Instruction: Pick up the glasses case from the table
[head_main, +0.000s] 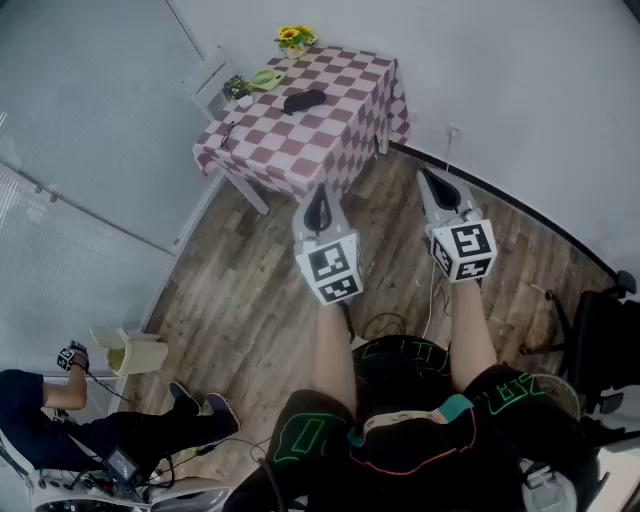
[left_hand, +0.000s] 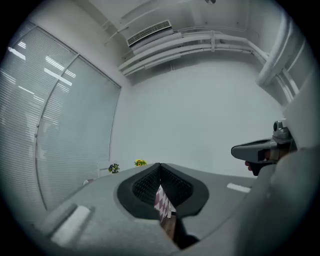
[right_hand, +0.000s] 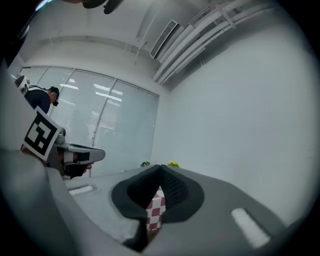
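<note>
A black glasses case (head_main: 304, 100) lies on the table with the red-and-white checked cloth (head_main: 330, 135), far ahead in the head view. My left gripper (head_main: 318, 208) and right gripper (head_main: 436, 187) are held level over the wooden floor, well short of the table and apart from the case. Both stand shut with nothing between the jaws. In the left gripper view the jaw tips (left_hand: 160, 165) meet, and a strip of checked cloth (left_hand: 162, 201) shows below them. The right gripper view shows the same: tips (right_hand: 161, 167) together, checked cloth (right_hand: 155, 210) beneath.
On the table stand yellow flowers (head_main: 294, 38), a small dark plant (head_main: 236, 87), a green dish (head_main: 267, 77) and glasses (head_main: 228, 133). A white chair (head_main: 210, 78) is behind it. A seated person (head_main: 60, 410) and a bin (head_main: 135, 352) are at lower left, cables (head_main: 385, 325) on the floor.
</note>
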